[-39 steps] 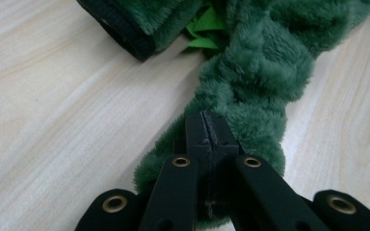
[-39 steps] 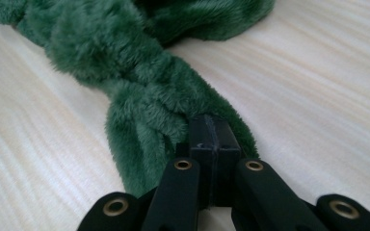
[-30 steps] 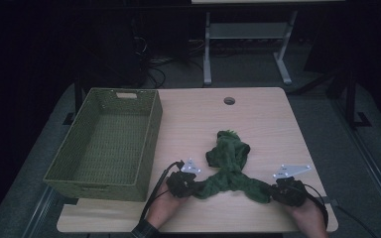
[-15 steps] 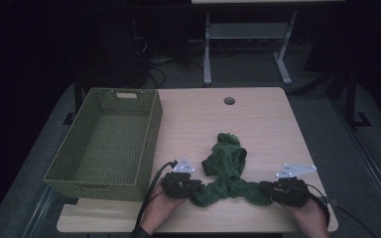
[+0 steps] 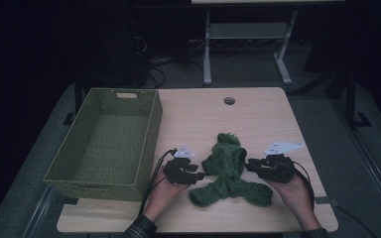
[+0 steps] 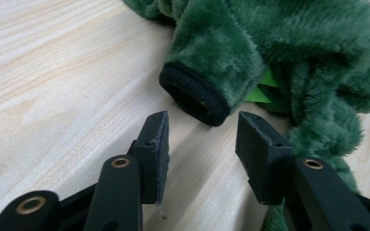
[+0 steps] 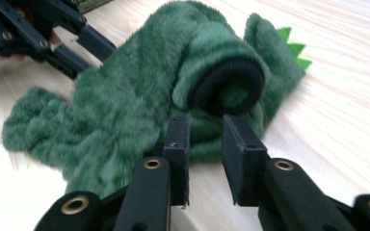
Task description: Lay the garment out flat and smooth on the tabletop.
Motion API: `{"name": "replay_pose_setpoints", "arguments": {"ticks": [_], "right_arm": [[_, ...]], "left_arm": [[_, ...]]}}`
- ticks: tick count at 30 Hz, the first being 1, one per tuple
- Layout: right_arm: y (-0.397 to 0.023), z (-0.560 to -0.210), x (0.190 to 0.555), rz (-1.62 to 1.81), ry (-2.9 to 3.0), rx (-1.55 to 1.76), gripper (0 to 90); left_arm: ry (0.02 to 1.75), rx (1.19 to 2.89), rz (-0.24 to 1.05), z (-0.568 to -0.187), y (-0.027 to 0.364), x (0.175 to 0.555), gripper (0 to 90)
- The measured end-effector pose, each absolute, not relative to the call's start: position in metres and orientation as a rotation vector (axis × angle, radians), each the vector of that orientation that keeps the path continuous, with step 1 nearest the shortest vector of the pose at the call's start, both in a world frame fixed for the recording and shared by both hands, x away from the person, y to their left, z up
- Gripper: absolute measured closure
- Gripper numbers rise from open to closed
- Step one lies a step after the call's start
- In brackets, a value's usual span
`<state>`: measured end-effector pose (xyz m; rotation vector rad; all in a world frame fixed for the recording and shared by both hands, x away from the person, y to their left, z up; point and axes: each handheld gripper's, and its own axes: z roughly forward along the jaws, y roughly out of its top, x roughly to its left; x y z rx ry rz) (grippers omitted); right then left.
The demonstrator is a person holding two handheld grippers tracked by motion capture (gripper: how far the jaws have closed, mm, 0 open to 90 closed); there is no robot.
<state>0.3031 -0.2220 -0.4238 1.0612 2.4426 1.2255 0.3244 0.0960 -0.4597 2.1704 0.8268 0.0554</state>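
Note:
A fuzzy dark green garment [image 5: 228,168] with black cuffs and light green spikes lies crumpled on the wooden table [image 5: 263,119] near its front edge. My left gripper [image 5: 201,174] sits at its left side and is open, with a sleeve's black cuff [image 6: 195,96] just beyond the fingertips of my left gripper [image 6: 202,139]. My right gripper [image 5: 248,166] is at the garment's right side. It is open a little, and my right gripper [image 7: 204,132] points at another rolled black cuff [image 7: 226,86]. Neither gripper holds the fabric.
A large green woven basket [image 5: 151,134], with nothing inside, stands on the table's left half beside my left hand. A round cable hole [image 5: 229,100] is near the far edge. Bare wood lies behind and to the right of the garment. The other gripper [image 7: 53,38] shows beyond the garment.
Both hands have moved away from the front edge and inward, from the garment's lower ends up to its two sleeve cuffs.

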Motion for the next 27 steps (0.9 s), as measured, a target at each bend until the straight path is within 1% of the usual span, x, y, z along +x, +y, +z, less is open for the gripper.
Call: {"name": "replay_pose_setpoints", "arguments": {"ticks": [6, 8, 10, 11, 13, 14, 16, 20, 27], "right_arm": [[-0.209, -0.427, 0.315, 1.240, 2.457, 1.066, 66.2], [-0.208, -0.428, 0.319, 1.248, 2.457, 1.077, 64.8], [-0.207, -0.430, 0.322, 1.252, 2.462, 1.100, 65.1], [-0.207, -0.432, 0.324, 1.260, 2.466, 1.098, 67.3], [-0.206, -0.434, 0.325, 1.265, 2.475, 1.089, 77.6], [-0.205, -0.434, 0.325, 1.255, 2.478, 1.076, 80.3], [-0.205, -0.433, 0.324, 1.248, 2.480, 1.077, 83.0], [-0.210, -0.428, 0.322, 1.233, 2.466, 1.064, 85.3], [-0.224, -0.408, 0.321, 1.248, 2.396, 1.047, 86.4]], "left_arm": [[0.811, 2.159, 0.006, -0.466, 0.090, 0.331, 52.2], [0.805, 2.154, -0.013, -0.468, 0.087, 0.333, 54.2], [0.798, 2.152, -0.035, -0.470, 0.084, 0.336, 58.3], [0.791, 2.150, -0.037, -0.470, 0.083, 0.337, 62.3], [0.766, 2.150, -0.041, -0.469, 0.080, 0.338, 72.3], [0.760, 2.153, -0.046, -0.469, 0.078, 0.338, 77.6], [0.744, 2.163, -0.037, -0.468, 0.076, 0.338, 82.2], [0.743, 2.155, 0.020, -0.459, 0.080, 0.338, 83.9], [0.778, 2.040, 0.174, -0.421, 0.106, 0.339, 84.6]]}}
